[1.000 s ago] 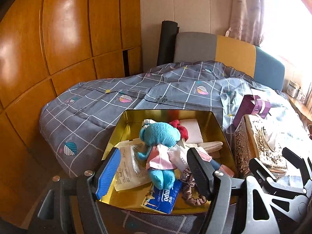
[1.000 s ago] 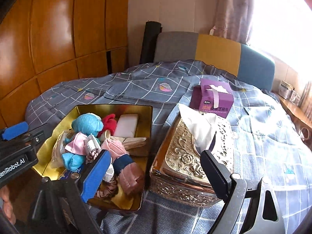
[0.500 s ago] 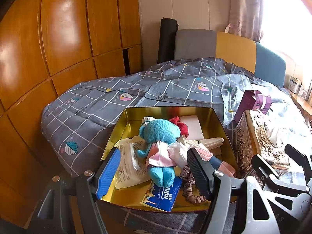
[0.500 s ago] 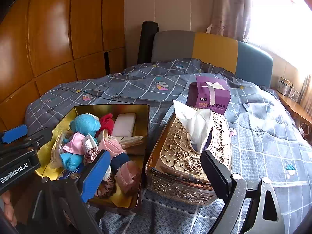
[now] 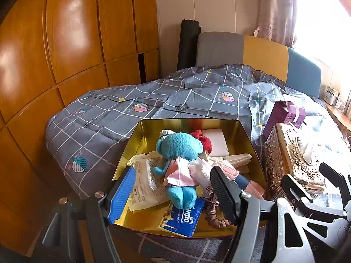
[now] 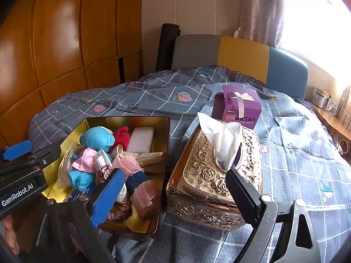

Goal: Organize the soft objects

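Gold metal is gleaming along the walls of the open tin that is sitting low in the centre of the left wrist view, on the grey checked quilt. Soft things are lying heaped inside it: a fuzzy blue plush toy in a pink cloth, sprawling face down; a red knitted piece just behind it; a flat white pad toward the far wall; a crinkly printed paper packet at the left; a glossy blue tissue pack under the toy's feet; and a brown satin scrunchie at the lower right.

I am holding my left gripper tilted downward over the tin's near edge, its ribbed blue and black pads standing wide apart and gripping nothing, though the toy's legs are showing between them.

My right gripper is likewise pointing downward in the lower part of the right wrist view, jaws spread wide and empty, framing the embossed gold tissue box with a white tissue puffing out of its top. A purple cardboard carton is standing just behind that box.
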